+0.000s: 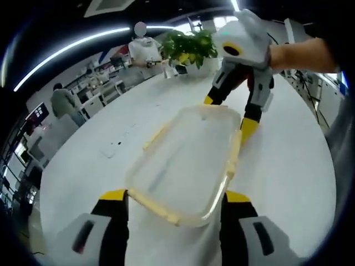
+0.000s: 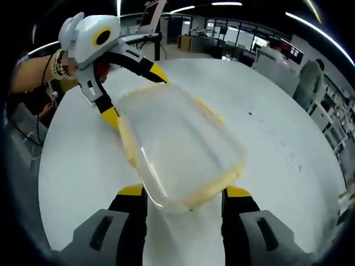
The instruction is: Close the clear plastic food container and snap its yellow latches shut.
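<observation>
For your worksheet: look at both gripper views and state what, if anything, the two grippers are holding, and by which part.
Each open gripper, left and right, straddles one short end of the clear rectangular plastic food container with yellow latches. Whether the jaws actually grip it cannot be told.

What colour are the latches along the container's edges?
Pale yellow, on a clear container; the latches show best in the right gripper view.

The container (image 1: 186,163) lies on the surface (image 1: 288,166) between the 2 claws: the left claw (image 1: 175,197) at its near short end, the right claw (image 1: 227,113) at its far end. A potted plant (image 1: 188,47) stands behind.
</observation>
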`<move>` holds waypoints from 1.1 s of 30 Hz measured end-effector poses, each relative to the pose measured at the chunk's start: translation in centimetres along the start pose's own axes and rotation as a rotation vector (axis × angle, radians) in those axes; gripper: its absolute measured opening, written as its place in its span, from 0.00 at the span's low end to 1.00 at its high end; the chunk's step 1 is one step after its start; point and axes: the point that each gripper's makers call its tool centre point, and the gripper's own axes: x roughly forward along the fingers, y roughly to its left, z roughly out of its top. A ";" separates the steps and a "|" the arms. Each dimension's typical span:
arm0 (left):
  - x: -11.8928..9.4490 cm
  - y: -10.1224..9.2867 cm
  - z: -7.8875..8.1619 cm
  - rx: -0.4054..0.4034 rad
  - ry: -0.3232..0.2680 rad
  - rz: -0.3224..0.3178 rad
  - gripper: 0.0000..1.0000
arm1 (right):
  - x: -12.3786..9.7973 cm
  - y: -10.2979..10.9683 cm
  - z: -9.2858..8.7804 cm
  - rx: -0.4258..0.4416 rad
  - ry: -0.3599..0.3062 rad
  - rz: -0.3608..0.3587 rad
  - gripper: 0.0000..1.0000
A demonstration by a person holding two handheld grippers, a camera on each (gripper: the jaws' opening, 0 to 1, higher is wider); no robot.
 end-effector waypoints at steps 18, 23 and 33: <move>1.7 2.0 0.5 -0.005 -0.026 -0.008 0.63 | 0.9 -2.1 0.6 0.016 -0.014 -0.027 0.52; 1.8 2.0 0.6 -0.003 -0.030 -0.013 0.63 | 1.1 -2.2 0.5 0.025 -0.015 -0.026 0.53; 1.8 1.9 0.7 0.003 -0.037 -0.018 0.63 | 1.3 -2.2 0.3 0.036 -0.022 -0.022 0.51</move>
